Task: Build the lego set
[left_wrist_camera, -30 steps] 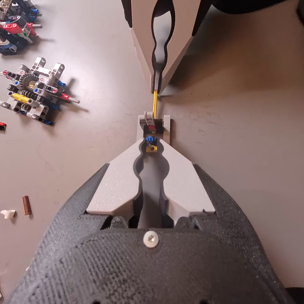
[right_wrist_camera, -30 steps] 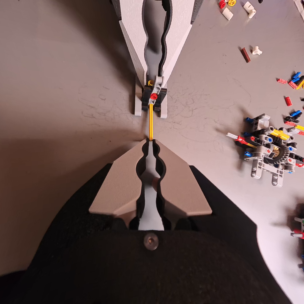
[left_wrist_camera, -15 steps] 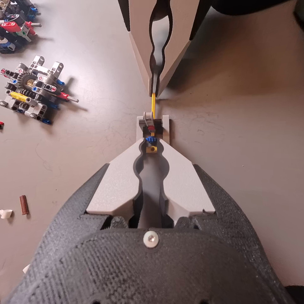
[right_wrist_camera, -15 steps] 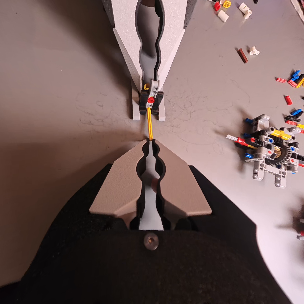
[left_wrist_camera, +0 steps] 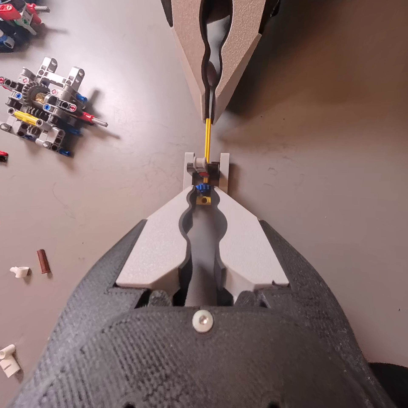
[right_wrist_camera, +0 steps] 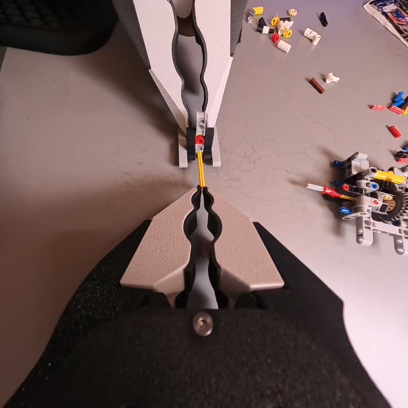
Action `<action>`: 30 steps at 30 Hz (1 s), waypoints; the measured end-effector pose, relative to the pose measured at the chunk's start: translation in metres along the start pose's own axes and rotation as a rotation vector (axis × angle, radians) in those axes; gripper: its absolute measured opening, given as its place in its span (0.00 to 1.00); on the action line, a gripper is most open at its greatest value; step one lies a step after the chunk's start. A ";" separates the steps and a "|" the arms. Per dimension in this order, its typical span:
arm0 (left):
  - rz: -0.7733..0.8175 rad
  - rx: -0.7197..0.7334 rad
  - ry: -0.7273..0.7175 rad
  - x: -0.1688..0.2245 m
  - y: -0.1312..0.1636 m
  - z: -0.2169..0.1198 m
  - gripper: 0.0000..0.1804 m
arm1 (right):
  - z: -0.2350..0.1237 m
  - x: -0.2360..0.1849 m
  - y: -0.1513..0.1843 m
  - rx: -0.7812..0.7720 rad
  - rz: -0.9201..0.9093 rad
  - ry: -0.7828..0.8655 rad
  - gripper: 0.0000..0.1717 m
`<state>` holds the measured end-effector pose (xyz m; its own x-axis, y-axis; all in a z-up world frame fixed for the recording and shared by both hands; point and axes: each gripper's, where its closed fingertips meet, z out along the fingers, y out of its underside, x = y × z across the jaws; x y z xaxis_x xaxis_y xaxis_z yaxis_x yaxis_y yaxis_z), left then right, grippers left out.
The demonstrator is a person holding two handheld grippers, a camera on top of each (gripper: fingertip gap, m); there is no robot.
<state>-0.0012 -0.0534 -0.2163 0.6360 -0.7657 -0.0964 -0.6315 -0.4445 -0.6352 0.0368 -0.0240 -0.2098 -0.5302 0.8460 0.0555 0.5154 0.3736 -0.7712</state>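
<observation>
My left gripper [left_wrist_camera: 206,171] is shut on a small black brick assembly [left_wrist_camera: 205,176] with a grey connector, a red pin, a blue gear and a yellow block. It also shows in the right wrist view [right_wrist_camera: 199,141]. A thin yellow axle [left_wrist_camera: 207,141] sticks out of the assembly's far side. My right gripper [right_wrist_camera: 202,188] faces the left one and is shut on the free end of the yellow axle [right_wrist_camera: 200,170]. Both grippers are low over the grey table [left_wrist_camera: 309,176].
A larger grey and black gear assembly [left_wrist_camera: 42,108] lies on the table to the left; it also shows in the right wrist view [right_wrist_camera: 379,201]. Loose small parts lie about: a brown pin [left_wrist_camera: 43,261], white connectors [left_wrist_camera: 19,271], and a pile of coloured pieces [right_wrist_camera: 280,28]. Tip to tip, the grippers are about 6 cm apart.
The right gripper's pads have closed tighter on the axle's end. The two grippers have drawn slightly apart, so more of the yellow axle shows between them.
</observation>
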 end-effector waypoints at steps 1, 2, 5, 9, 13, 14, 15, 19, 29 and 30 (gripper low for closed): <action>-0.002 -0.003 0.003 0.000 0.000 0.000 0.06 | 0.000 0.001 0.000 0.007 0.010 0.000 0.00; -0.007 -0.005 0.008 0.000 0.000 0.000 0.06 | 0.000 0.001 -0.001 0.011 0.017 -0.001 0.00; -0.011 -0.006 0.012 0.000 0.000 0.000 0.06 | 0.000 0.002 -0.001 0.021 0.035 0.002 0.00; -0.032 0.016 0.021 0.000 0.000 0.001 0.06 | -0.001 0.002 -0.003 0.036 0.082 -0.006 0.00; -0.063 0.046 0.026 0.001 0.001 0.000 0.06 | 0.001 0.000 0.000 -0.005 0.022 0.021 0.00; -0.065 0.049 0.023 0.001 0.001 0.000 0.06 | 0.002 0.000 0.001 -0.030 -0.017 0.037 0.00; -0.063 0.049 0.019 0.001 0.002 -0.001 0.06 | 0.002 0.000 0.003 -0.061 -0.059 0.055 0.00; -0.046 0.051 0.007 0.002 0.002 -0.001 0.06 | 0.005 0.000 0.009 -0.164 -0.196 0.122 0.01; -0.051 0.047 0.012 0.003 0.003 -0.001 0.06 | 0.006 -0.002 0.007 -0.178 -0.260 0.142 0.01; -0.053 0.049 0.011 0.003 0.003 -0.001 0.06 | 0.006 -0.002 0.007 -0.181 -0.265 0.144 0.01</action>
<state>-0.0018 -0.0576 -0.2176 0.6626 -0.7470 -0.0535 -0.5749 -0.4615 -0.6757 0.0375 -0.0256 -0.2197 -0.5677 0.7510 0.3373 0.4909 0.6377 -0.5936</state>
